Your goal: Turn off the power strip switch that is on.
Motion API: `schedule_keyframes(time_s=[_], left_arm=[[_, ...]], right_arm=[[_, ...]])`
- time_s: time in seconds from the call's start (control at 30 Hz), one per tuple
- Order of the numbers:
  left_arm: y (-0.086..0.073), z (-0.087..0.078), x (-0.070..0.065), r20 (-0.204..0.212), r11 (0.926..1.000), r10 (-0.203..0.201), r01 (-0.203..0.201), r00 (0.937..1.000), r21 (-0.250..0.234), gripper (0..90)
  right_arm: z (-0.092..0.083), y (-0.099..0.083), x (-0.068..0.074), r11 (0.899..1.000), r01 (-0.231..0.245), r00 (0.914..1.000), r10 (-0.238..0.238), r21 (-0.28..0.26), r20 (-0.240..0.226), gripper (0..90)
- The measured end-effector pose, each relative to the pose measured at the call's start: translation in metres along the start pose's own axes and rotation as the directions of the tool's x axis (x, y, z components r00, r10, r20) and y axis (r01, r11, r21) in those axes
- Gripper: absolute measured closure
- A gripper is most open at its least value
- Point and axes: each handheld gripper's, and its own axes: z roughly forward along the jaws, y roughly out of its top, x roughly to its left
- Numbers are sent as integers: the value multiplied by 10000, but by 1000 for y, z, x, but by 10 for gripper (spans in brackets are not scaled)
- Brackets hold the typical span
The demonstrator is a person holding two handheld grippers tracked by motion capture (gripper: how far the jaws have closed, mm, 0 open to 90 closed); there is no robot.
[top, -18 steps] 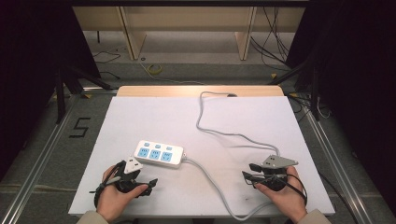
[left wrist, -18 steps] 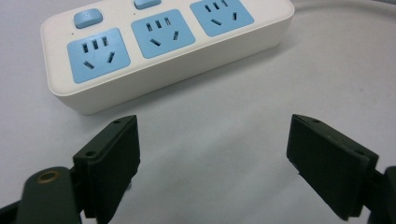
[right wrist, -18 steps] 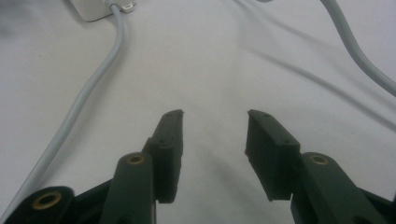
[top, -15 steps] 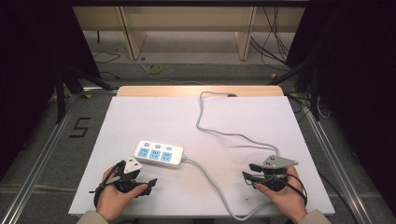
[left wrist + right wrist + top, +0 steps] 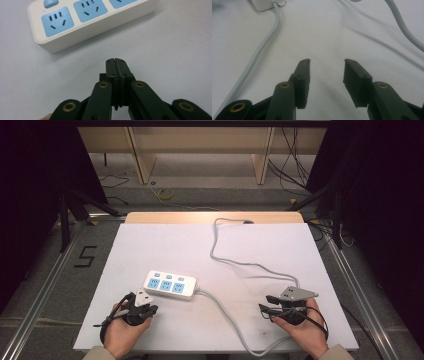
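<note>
A white power strip [image 5: 170,284] with blue sockets lies on the white table [image 5: 165,245], left of centre; its near end [image 5: 82,20] fills the top of the left gripper view. Its grey cable [image 5: 230,317] runs toward the front edge, loops round and goes up to the back of the table. My left gripper [image 5: 150,309] rests just in front of the strip, its jaws pressed together on nothing [image 5: 115,62]. My right gripper [image 5: 263,308] sits at the front right, open and empty [image 5: 326,62], with the cable [image 5: 262,47] passing to its left.
The cable [image 5: 250,265] snakes across the right half of the table and drops over the wooden back edge [image 5: 215,217]. Metal rails [image 5: 45,280] run along both sides of the table. Loose wires [image 5: 165,194] lie on the floor beyond.
</note>
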Motion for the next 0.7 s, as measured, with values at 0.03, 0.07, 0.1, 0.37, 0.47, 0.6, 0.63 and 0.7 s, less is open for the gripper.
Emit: schedule_keyframes(time_s=[0.03, 0.07, 0.1, 0.37, 0.47, 0.6, 0.63, 0.7], left_arm=[[1, 0, 0, 47, 10000, -44, 44, 10000, -8, 895], [2, 0, -1, 76, 10000, -58, 59, 10000, -21, 895], [3, 0, -1, 79, 10000, -64, 64, 9999, -50, 895], [13, -1, -3, 204, 9999, -142, 141, 9997, 54, 896], [17, -1, -3, 313, 9997, -238, 237, 9992, 63, 896], [20, 0, -4, 382, 9995, -304, 300, 9988, 113, 896], [20, 0, -3, 404, 9995, -302, 296, 9987, 147, 896], [22, 0, -3, 405, 9993, -357, 351, 9985, 137, 896]], right_arm=[[0, 0, 0, 10000, -16, 10000, 16, 4, 2, 572], [0, 0, 0, 10000, -8, 10000, 8, 6, 0, 572], [0, 0, 1, 10000, -5, 10000, 5, 9, 3, 572], [2, 0, 2, 10000, 54, 10000, -54, 41, -42, 571], [2, 0, 2, 10000, 66, 10000, -66, 57, -46, 571], [3, 1, 2, 9999, 92, 10000, -92, 54, -31, 571], [3, 1, 3, 9999, 91, 10000, -91, 59, -32, 572], [3, 1, 3, 9999, 91, 10000, -91, 55, -28, 571]])
